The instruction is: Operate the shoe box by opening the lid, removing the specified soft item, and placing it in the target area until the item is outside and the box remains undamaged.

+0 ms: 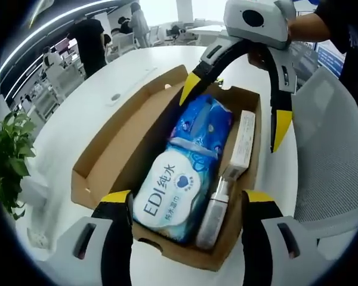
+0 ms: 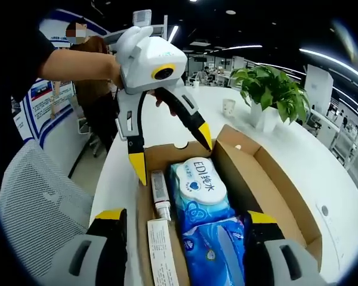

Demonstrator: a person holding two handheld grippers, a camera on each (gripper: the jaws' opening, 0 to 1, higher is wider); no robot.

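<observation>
In the left gripper view we look down into an open cardboard shoe box (image 1: 101,161) on a white round table (image 1: 95,101), its lid folded back on the view's left. Our left gripper (image 1: 185,205) rises from the bottom with its yellow-tipped jaws spread wide, one at each side of the box's near end, closed on nothing. Between them lies the soft item, a wet wipes pack (image 1: 170,193) with a white label, resting inside the box. Behind it sits a blue tissue pack (image 1: 204,125), touching it. Along the box's right wall we see a tube (image 1: 215,211) and, farther in, a slim white carton (image 1: 243,140). The right gripper (image 1: 235,113) reaches in from the top, held by a hand, jaws apart over the far end of the box. A potted plant (image 1: 9,155) stands at the table's left edge.

In the right gripper view the same box (image 2: 274,179) is seen from its other end. The right gripper (image 2: 182,229) shows its jaws wide apart, empty, straddling the near end. The blue tissue pack (image 2: 212,253) lies nearest, then the wet wipes pack (image 2: 198,185), with the tube (image 2: 160,193) and carton (image 2: 162,256) on the left. The left gripper (image 2: 170,155) hangs open over the far end; whether its tips touch the cardboard we cannot tell. A green plant (image 2: 271,89) and a cup (image 2: 228,107) stand beyond, and a mesh chair (image 2: 36,196) is at the left.
</observation>
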